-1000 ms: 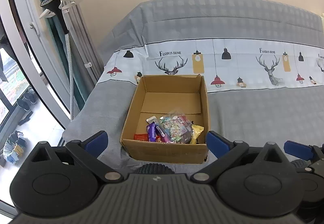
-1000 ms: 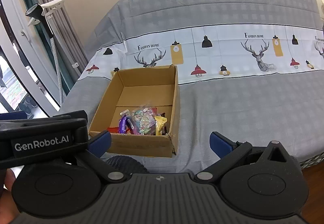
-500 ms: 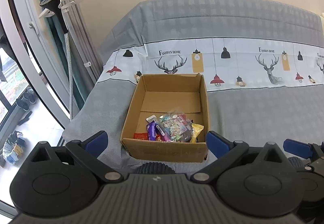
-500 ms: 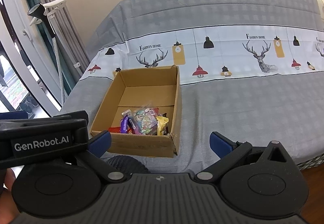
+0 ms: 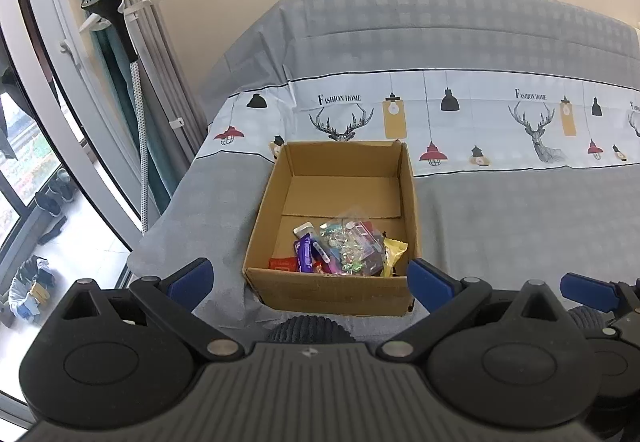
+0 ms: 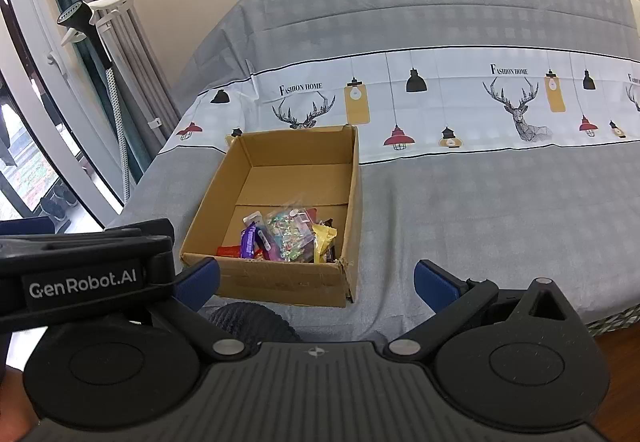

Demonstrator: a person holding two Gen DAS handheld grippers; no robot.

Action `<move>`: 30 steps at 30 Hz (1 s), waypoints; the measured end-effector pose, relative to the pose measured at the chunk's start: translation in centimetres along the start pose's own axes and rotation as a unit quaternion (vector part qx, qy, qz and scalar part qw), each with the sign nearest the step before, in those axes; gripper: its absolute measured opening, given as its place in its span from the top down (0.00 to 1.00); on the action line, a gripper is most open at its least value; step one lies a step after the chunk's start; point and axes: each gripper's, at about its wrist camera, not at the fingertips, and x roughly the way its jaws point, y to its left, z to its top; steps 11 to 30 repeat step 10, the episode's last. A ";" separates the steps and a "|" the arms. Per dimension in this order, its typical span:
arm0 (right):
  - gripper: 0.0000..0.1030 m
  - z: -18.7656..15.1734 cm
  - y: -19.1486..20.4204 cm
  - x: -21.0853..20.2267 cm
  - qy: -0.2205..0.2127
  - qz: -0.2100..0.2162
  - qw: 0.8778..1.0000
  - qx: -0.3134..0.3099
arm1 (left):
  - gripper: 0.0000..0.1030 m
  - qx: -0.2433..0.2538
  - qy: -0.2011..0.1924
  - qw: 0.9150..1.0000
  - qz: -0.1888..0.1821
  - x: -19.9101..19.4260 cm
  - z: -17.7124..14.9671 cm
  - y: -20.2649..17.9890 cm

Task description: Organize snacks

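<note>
Two black handheld grippers with blue finger pads hover at the near edge of a bed, both with their jaws spread wide and holding nothing: the left gripper and the right gripper. The bed wears a grey checked cover with a pale band printed with deer heads and hanging lamps. On its near left part sits an open brown cardboard box; its far half is bare. Bunched against the box's near wall lies a small heap of wrapped snacks: a purple bar, a clear bag of colourful sweets, a yellow packet at the right and a red packet at the left. Left of the bed stand grey curtains and a black-headed garment steamer on a pole beside a large window.
</note>
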 end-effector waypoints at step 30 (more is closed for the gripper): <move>0.00 -0.2 -0.1 0.2 0.002 0.001 1.000 0.002 | 0.00 0.005 0.003 1.000 0.001 0.5 0.0 -0.4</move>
